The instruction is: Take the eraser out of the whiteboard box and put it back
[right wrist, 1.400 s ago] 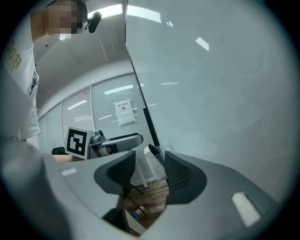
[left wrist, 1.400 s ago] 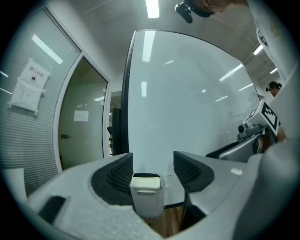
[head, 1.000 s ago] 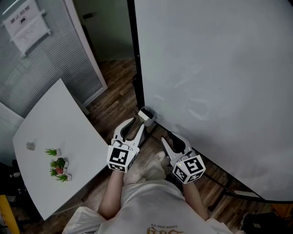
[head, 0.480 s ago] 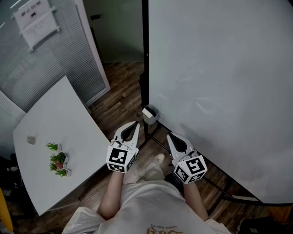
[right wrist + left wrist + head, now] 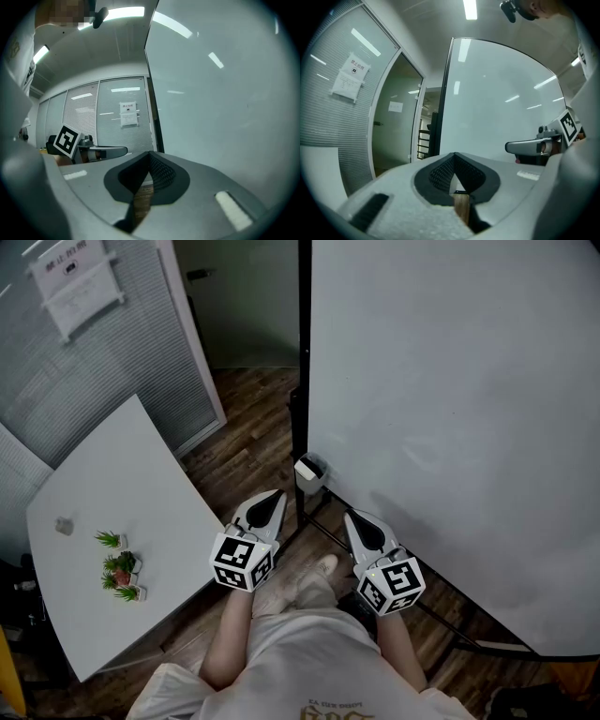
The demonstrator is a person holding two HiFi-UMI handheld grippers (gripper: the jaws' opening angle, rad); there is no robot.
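A small pale box hangs at the lower left corner of the big whiteboard. Whether the eraser lies in it I cannot tell from here. My left gripper is held level just below and left of the box, its jaws together with nothing between them. The right gripper is beside it, nearer the board's lower edge, also shut and empty. In the left gripper view the closed tips point past the whiteboard. The right gripper view has its shut tips beside the board.
A white table with small potted plants stands at the left. Behind it are a blind-covered glass partition and a doorway. The board's black frame and stand legs cross the wooden floor. The person's legs are below the grippers.
A second ago both grippers had their jaws apart; now both pairs are together. The left gripper has rolled slightly and shifted a little. The head view has swung, moving the board leftwards in the picture.
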